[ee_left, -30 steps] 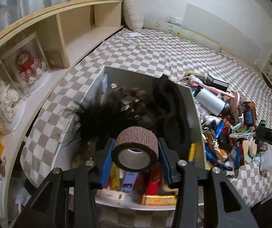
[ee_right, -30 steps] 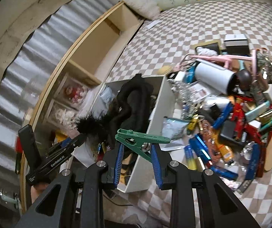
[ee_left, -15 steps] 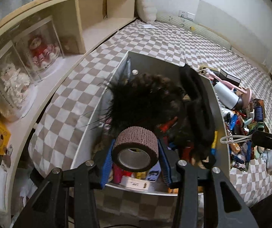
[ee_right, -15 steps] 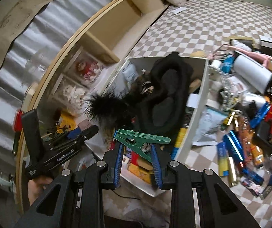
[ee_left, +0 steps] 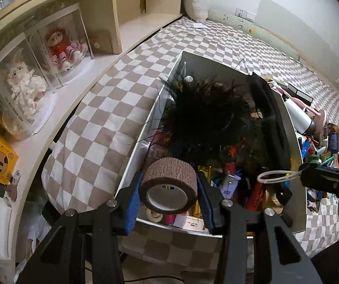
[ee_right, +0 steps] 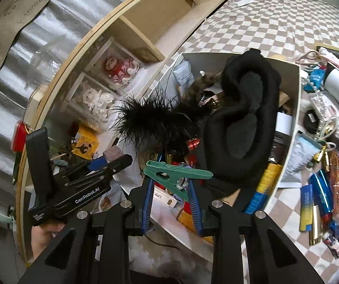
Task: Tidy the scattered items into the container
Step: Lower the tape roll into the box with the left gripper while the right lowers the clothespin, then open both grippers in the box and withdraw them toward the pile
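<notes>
My left gripper (ee_left: 169,189) is shut on a brown bandage roll (ee_left: 169,184) and holds it over the near left corner of the white container (ee_left: 134,151). The container (ee_right: 297,94) is full: black feathers (ee_left: 205,118), a black fabric piece (ee_right: 240,108) and small packets. My right gripper (ee_right: 170,184) is shut on a green clothes peg (ee_right: 174,175) above the container's near end. The left gripper shows in the right wrist view (ee_right: 79,182). Scattered items (ee_right: 323,184) lie on the checkered bed to the right.
A wooden shelf (ee_left: 127,11) runs along the left with boxed dolls (ee_left: 63,45). A white cylinder (ee_left: 297,116) and pink items lie right of the container. The checkered bed (ee_left: 216,42) stretches beyond. A white cable tie (ee_left: 278,176) hangs off the right gripper.
Both grippers have moved left and nearer the container's near end, each still holding its item. The view now looks more steeply down into the container.
</notes>
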Demonstrator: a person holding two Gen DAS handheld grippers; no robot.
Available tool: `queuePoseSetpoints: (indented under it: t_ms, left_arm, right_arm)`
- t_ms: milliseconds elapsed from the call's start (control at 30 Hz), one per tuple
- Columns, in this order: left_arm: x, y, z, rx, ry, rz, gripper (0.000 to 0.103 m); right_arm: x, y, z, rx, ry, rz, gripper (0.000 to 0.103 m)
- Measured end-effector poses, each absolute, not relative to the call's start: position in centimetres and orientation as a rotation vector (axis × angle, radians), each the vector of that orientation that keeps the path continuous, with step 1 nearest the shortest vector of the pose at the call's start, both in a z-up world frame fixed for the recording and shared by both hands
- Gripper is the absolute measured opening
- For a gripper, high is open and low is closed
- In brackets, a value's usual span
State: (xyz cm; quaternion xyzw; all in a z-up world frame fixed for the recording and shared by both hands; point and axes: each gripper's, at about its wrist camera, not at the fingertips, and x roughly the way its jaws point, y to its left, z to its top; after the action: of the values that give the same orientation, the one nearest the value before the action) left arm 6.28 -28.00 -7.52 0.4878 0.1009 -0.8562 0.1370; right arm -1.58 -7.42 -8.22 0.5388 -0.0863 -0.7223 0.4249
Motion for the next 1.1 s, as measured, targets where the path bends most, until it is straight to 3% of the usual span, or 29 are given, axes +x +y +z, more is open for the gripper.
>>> queuePoseSetpoints:
  t_ms: [467, 533, 600, 667, 833, 1100]
  left_arm:
    - [6.2, -28.5, -8.5, 1.444, 0.304, -2.459, 0.044]
    - [6.1, -28.4, -8.7, 1.452, 0.306, -2.463, 0.046]
    - [6.0, -28.3, -8.7, 1.457, 0.314, -2.473, 0.053]
    - [6.0, -28.0, -8.6, 1.456, 0.315, -2.484, 0.064]
    - [5.8, -27.4, -8.5, 1.443, 0.265, -2.479, 0.073]
    - [5.6, -27.1, -8.7, 1.449, 0.243, -2.472, 0.08]
  right_arm:
    - [0.1, -11.0, -9.2, 1.307, -0.136, -1.7, 0.03]
    - [0.1, -11.2, -9.2, 1.31, -0.125, -1.713, 0.041]
    - [-0.1, -10.8, -9.2, 1.316, -0.156, -1.718, 0.076]
    - [-0.5, -10.4, -9.1, 1.323, -0.196, -1.719, 0.076]
    - [-1.4, -9.5, -9.3, 1.354, -0.28, -1.716, 0.076]
    - [-2.4, -8.2, -9.7, 1.394, -0.338, -1.744, 0.076]
